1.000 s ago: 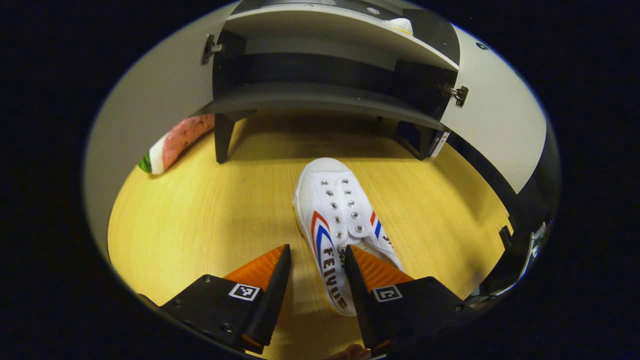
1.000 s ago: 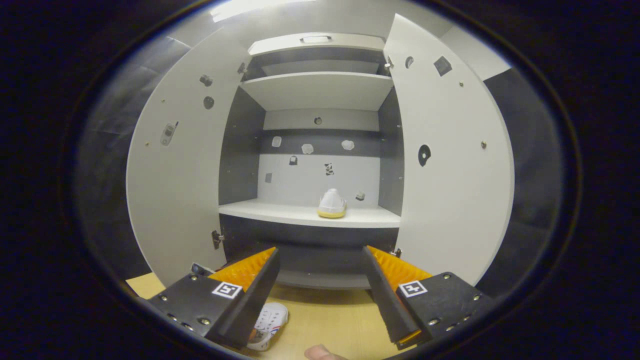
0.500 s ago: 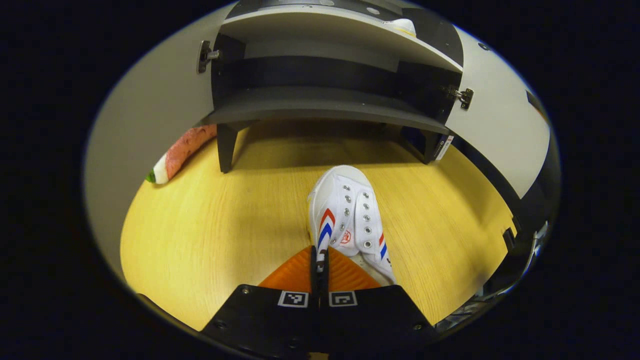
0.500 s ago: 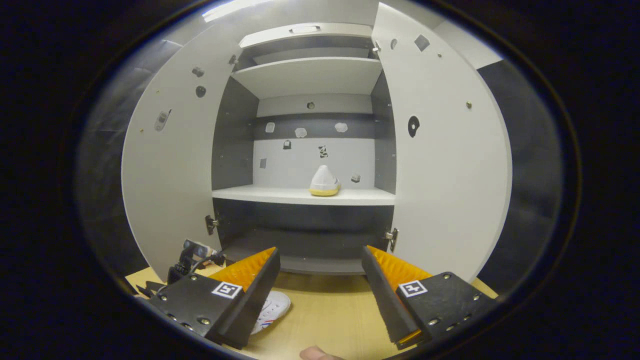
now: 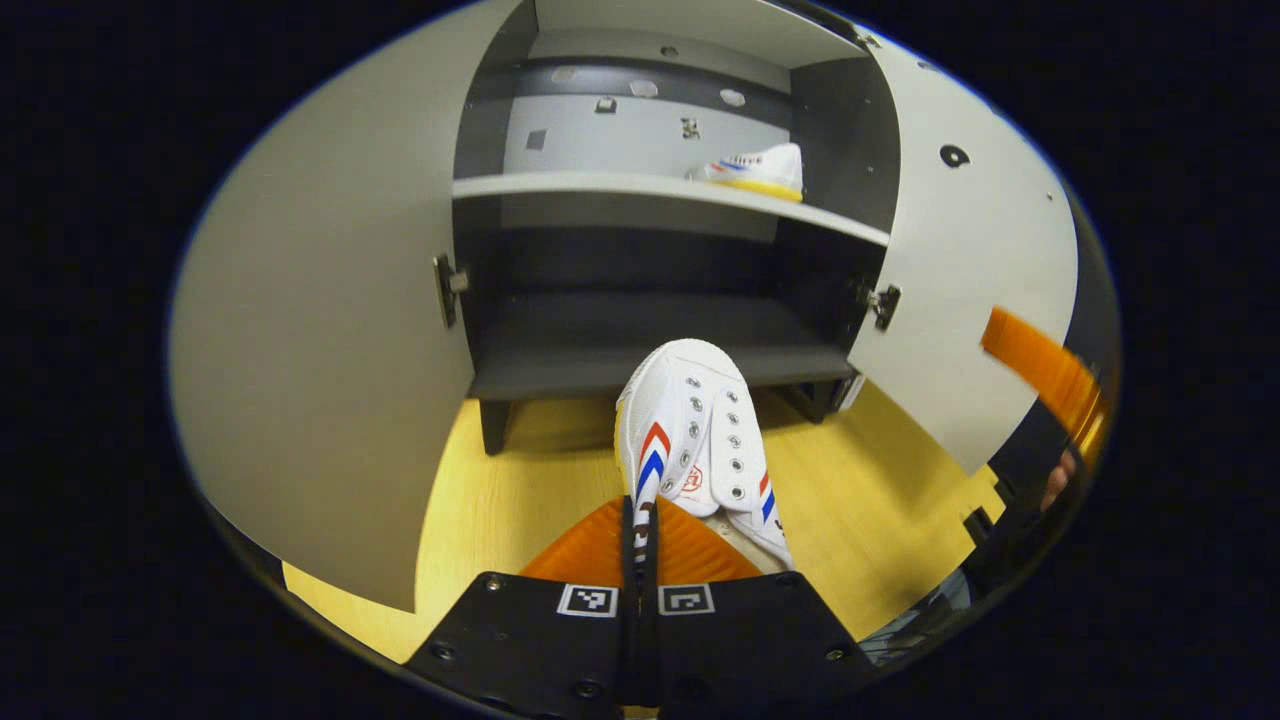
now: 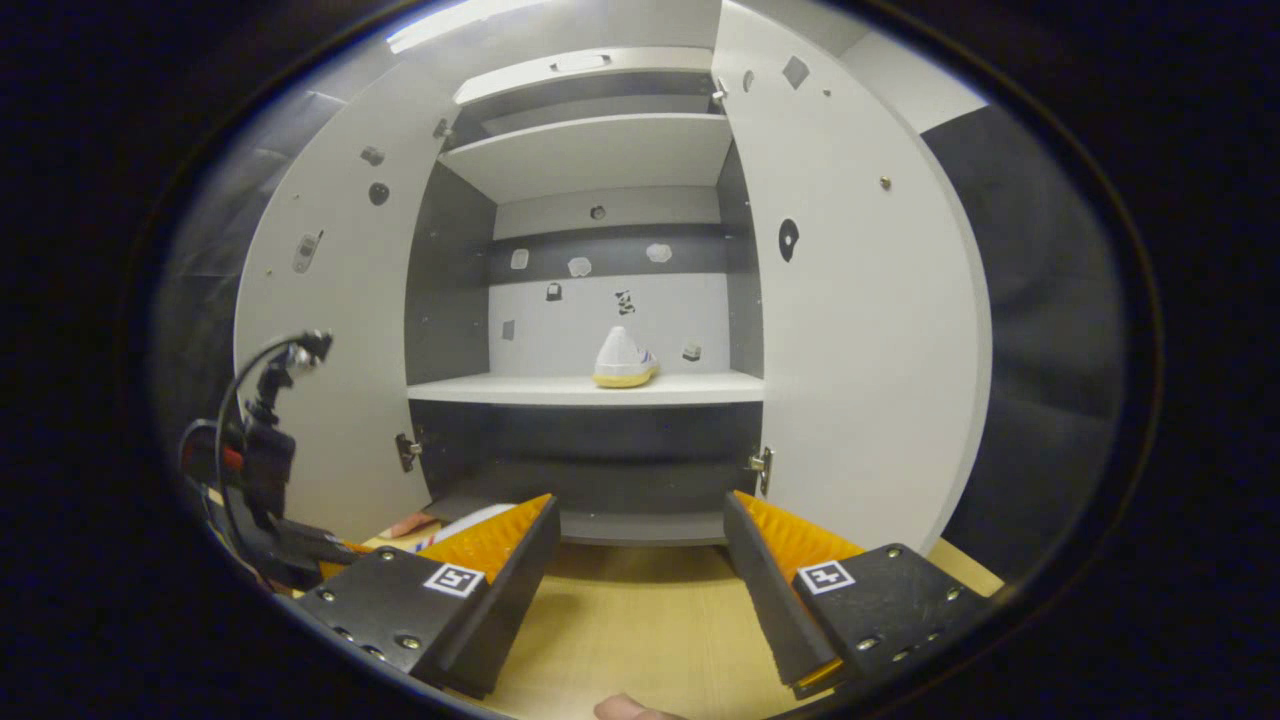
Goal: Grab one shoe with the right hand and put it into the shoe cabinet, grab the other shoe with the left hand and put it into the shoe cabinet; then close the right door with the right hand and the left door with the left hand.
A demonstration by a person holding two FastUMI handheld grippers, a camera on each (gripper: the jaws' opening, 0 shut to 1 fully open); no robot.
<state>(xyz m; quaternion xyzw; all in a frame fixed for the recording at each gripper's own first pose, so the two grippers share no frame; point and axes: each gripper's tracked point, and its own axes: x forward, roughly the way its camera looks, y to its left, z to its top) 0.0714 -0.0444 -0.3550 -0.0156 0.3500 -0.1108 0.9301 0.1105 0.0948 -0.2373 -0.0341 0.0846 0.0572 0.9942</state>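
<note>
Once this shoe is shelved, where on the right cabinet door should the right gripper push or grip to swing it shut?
Probably the door's free vertical edge, far from the hinge. The right door stands wide open, its flat inner face showing no handle, so the open right gripper likely has to come around from the right, behind the panel, and push near that outer edge toward the cabinet.

Recording booth: shoe cabinet, black cloth

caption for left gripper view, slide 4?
Left tongs shut on shoe, lifted toward open cabinet; other shoe already shelved.
</note>
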